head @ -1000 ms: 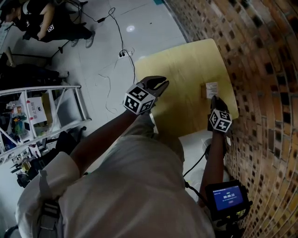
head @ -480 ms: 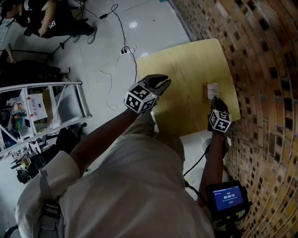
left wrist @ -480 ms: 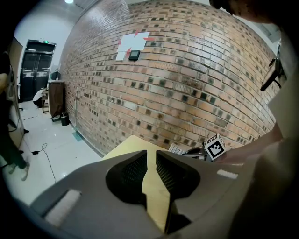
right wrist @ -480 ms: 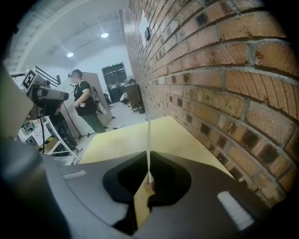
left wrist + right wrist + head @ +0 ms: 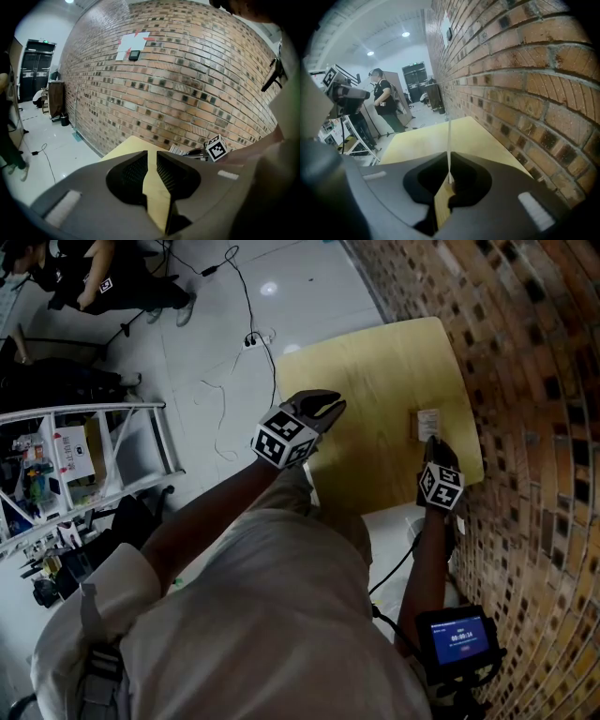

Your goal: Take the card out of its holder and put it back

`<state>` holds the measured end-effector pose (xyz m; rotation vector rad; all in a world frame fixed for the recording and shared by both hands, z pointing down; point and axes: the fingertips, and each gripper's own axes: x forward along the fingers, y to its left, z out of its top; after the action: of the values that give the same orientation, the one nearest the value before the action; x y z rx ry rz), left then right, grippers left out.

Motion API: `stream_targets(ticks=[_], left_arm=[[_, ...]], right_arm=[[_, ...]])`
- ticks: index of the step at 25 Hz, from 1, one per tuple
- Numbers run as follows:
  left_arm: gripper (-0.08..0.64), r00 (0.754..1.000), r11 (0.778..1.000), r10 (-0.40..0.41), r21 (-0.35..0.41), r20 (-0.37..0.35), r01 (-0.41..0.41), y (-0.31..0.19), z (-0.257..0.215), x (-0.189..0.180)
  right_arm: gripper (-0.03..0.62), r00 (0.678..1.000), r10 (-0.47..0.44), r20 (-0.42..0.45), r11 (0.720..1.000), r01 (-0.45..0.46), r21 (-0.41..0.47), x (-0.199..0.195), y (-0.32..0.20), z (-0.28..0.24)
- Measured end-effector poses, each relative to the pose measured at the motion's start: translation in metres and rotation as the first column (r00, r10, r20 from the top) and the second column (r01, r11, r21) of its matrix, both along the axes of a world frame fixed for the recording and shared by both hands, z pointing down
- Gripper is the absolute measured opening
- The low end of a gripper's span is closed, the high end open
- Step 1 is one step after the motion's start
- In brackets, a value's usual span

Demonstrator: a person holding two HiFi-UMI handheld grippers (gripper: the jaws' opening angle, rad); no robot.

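A white card (image 5: 427,420) stands near the right edge of the pale wooden table (image 5: 375,381), close to the brick wall. My right gripper (image 5: 432,442) is shut on the card's near side. In the right gripper view the card (image 5: 449,140) shows edge-on as a thin white line rising from between the closed pads. I cannot make out the holder clearly. My left gripper (image 5: 327,410) hovers over the table's left edge. Its jaws stand a narrow gap apart with nothing between them (image 5: 152,157). From the left gripper view the card (image 5: 179,150) lies beside the right gripper's marker cube (image 5: 216,147).
A brick wall (image 5: 525,352) runs along the table's right side. A white metal rack (image 5: 94,456) stands on the floor to the left, with cables (image 5: 246,343) beyond the table. A person (image 5: 94,282) sits at the far left. A small screen (image 5: 457,637) hangs at the lower right.
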<state>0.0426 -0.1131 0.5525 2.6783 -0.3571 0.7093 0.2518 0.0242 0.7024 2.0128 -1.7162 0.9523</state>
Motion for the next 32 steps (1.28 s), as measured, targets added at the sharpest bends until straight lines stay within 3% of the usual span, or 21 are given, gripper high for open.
stream_targets(ticks=[32], left_arm=[[0.08, 1.0, 1.0, -0.02, 0.008, 0.002, 0.02, 0.002, 0.0, -0.005]], right_arm=[[0.014, 0.999, 0.04, -0.004, 0.998, -0.04, -0.052, 0.002, 0.0, 0.02]])
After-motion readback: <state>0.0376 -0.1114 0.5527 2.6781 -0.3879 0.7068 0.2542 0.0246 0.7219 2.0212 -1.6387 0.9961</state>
